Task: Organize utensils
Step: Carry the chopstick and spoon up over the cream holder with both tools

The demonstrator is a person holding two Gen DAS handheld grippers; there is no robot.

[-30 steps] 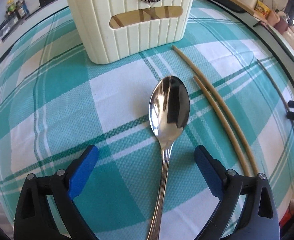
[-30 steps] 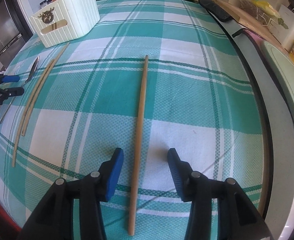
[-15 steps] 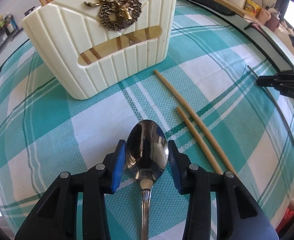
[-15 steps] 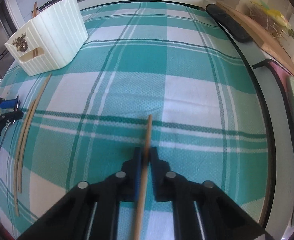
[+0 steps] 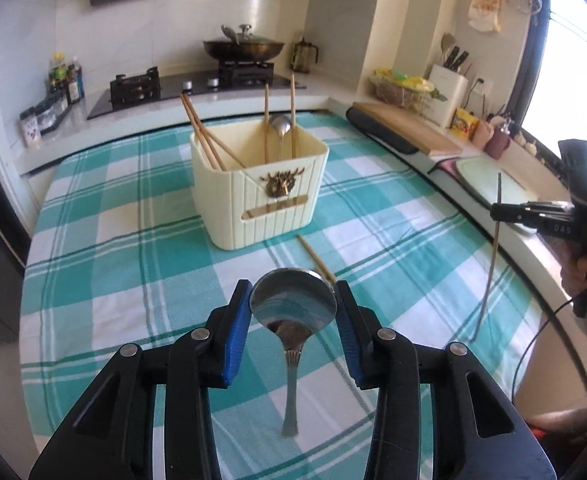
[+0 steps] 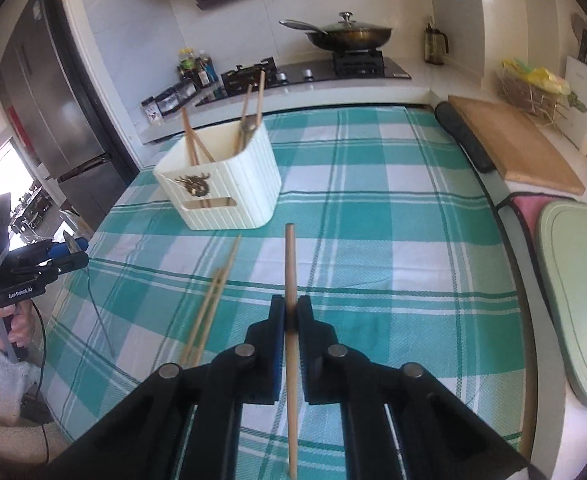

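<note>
Steel shines between the blue pads of the left gripper [image 5: 293,300], which clamps the bowl of a spoon [image 5: 293,304] from both sides; the handle hangs down, clear of the teal-checked tablecloth [image 5: 105,272]. The right gripper [image 6: 291,316] pinches a single wooden chopstick [image 6: 290,264] tightly between its closed jaws, the stick running forward past the fingertips and also lifted off the cloth. Ahead of both stands a cream ribbed utensil holder [image 5: 261,196] with a brass deer emblem, already containing several chopsticks and another spoon. Two loose chopsticks [image 6: 209,304] lie on the cloth just left of the right gripper.
</note>
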